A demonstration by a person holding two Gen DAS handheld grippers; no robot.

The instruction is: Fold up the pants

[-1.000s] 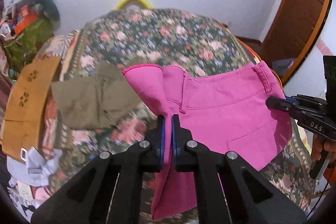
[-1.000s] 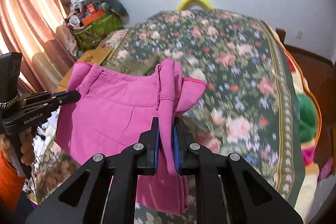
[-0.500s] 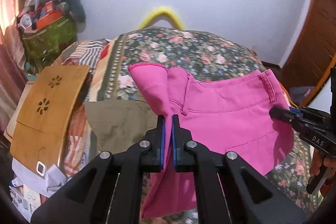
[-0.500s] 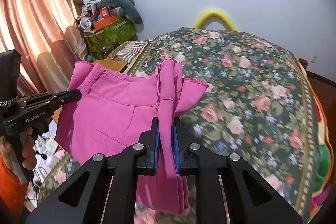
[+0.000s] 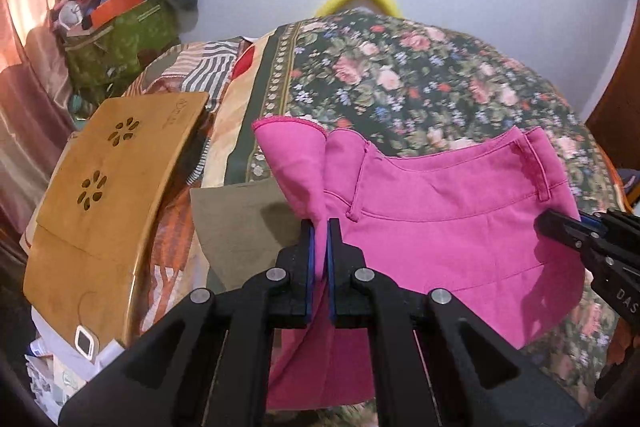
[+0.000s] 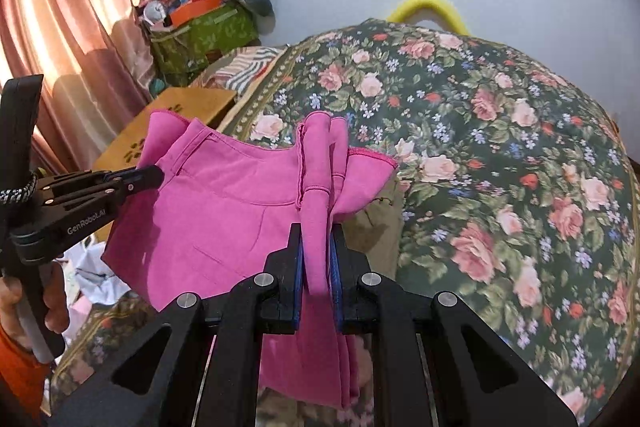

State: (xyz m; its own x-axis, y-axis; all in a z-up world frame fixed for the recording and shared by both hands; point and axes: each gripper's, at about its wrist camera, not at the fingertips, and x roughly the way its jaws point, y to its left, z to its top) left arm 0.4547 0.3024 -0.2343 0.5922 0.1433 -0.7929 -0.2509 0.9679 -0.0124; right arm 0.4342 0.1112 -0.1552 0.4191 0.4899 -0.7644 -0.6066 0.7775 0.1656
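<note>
Pink pants (image 5: 440, 227) hang folded in the air over the bed, stretched between both grippers. My left gripper (image 5: 319, 227) is shut on one bunched end of the fabric, with a pink flap sticking up past the pads. My right gripper (image 6: 316, 231) is shut on the other end of the pink pants (image 6: 224, 219), a thick roll of cloth pinched between its blue pads. Each gripper shows in the other's view: the right gripper (image 5: 560, 227) at the pants' right edge, the left gripper (image 6: 148, 177) at their left edge. The lower part of the pants hangs behind the fingers.
A flowered bedspread (image 6: 500, 147) covers the bed. An olive-brown folded garment (image 5: 240, 223) lies under the pants. A wooden lap tray (image 5: 108, 187) rests at the bed's left side. A green bag (image 6: 200, 39) with piled clutter stands by the curtain (image 6: 68, 27).
Both grippers have carried the pink pants across the bed toward its left side and a little lower. The wooden tray and the olive garment now sit closer. Both grips are unchanged.
</note>
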